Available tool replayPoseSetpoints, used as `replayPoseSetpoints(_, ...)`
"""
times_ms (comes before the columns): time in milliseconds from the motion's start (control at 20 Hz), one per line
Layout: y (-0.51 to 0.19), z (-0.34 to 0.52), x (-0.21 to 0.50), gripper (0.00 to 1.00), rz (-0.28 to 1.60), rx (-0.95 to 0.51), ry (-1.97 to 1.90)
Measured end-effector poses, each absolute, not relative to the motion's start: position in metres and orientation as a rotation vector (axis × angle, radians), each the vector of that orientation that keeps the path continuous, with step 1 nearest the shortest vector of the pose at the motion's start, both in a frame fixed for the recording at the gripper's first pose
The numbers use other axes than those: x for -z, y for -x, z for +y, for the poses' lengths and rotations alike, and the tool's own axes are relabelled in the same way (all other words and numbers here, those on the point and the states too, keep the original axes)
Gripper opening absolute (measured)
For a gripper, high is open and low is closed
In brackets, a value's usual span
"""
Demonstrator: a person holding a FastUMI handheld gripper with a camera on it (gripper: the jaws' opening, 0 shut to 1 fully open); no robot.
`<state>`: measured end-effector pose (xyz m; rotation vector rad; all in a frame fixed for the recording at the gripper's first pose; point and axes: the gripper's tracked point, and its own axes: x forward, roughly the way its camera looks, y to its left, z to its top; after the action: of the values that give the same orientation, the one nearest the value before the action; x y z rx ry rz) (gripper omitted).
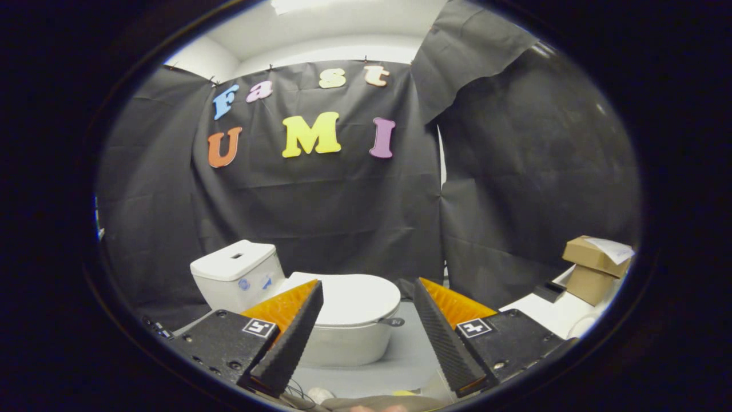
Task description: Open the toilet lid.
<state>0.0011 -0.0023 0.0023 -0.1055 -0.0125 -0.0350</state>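
Tool (367, 289) hanging released, fingers spread, short of toilet (343, 337). Lid (357, 300) lying closed. Small tab (393, 322) jutting at lid's front rim: best approaching low, hooking there, lifting toward tank (235, 274).

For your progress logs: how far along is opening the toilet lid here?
Done: nothing; the lid lies flat on the toilet. In hand: the gripper is open, aimed at the toilet, fingers apart and touching nothing. Left: reach the lid's small handle, catch it, and swing the lid up toward the tank.
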Motion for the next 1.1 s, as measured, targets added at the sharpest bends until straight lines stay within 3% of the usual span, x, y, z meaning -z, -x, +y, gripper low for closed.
replayPoseSetpoints(450, -0.038, -0.019, -0.002, 1.0, 0.024, 0.041, 0.064)
replayPoseSetpoints(1100, -0.131, -0.09, 0.019, 1.0, 0.116, 0.166, 0.092)
